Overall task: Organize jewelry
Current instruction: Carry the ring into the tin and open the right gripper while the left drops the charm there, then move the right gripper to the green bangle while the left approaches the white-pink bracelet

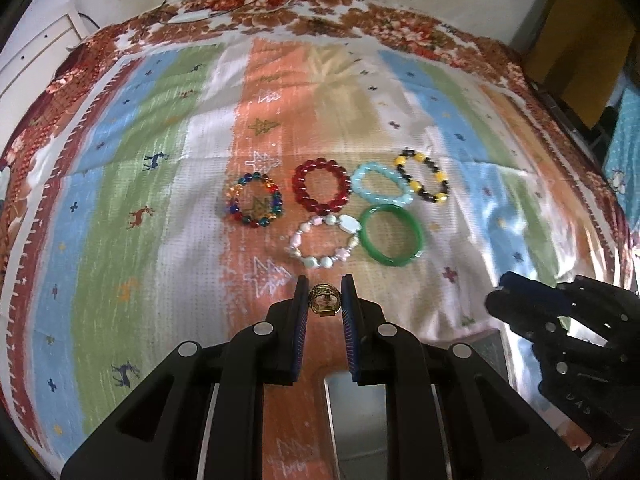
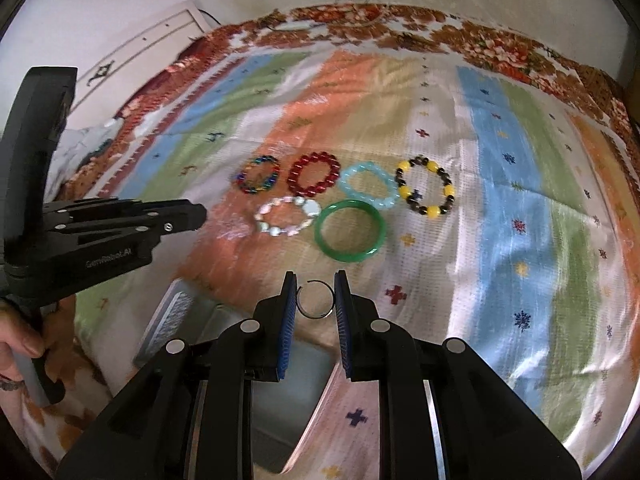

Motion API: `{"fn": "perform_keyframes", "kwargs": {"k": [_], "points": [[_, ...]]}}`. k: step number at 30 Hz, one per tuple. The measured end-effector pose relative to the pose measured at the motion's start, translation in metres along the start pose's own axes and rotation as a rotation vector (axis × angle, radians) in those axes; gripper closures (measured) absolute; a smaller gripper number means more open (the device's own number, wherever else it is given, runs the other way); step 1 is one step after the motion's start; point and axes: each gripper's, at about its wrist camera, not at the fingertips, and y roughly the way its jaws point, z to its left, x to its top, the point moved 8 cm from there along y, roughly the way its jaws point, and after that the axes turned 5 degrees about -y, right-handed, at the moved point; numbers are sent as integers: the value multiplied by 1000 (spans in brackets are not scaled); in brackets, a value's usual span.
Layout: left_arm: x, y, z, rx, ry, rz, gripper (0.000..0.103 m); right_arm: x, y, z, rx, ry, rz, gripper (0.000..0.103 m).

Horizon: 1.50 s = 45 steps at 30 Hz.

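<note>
A striped cloth [image 1: 132, 168] with little deer covers the bed. Six bracelets lie on it in two rows, with the green bangle [image 1: 392, 235] in front. The left gripper [image 1: 325, 294] pinches a gold ring [image 1: 325, 300]. The right gripper [image 2: 316, 294] pinches a thin silver ring [image 2: 315, 300].

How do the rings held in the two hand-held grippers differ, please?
The gold ring in the left hand-held gripper has an ornate wirework face; the silver ring in the right hand-held gripper is a plain thin band. The silver ring shows a gap at its top; no gap shows in the gold ring. Both sit between blue pads.
</note>
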Motion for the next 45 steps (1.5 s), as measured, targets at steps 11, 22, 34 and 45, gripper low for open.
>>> {"fn": "perform_keyframes", "kwargs": {"k": [11,22,34,45], "points": [[-39,-32,-20,-45,61,-38,87,-26,-15,22,52,-16,-9,83],[-54,-36,-23,-65,37,-31,62,-40,-20,35,55,-46,-4,59],[-32,-39,9,10,-40,-75,45,-31,-18,7,9,3,-20,56],[-11,-26,24,58,-53,-68,38,-15,-11,-16,-32,53,-28,46]]}}
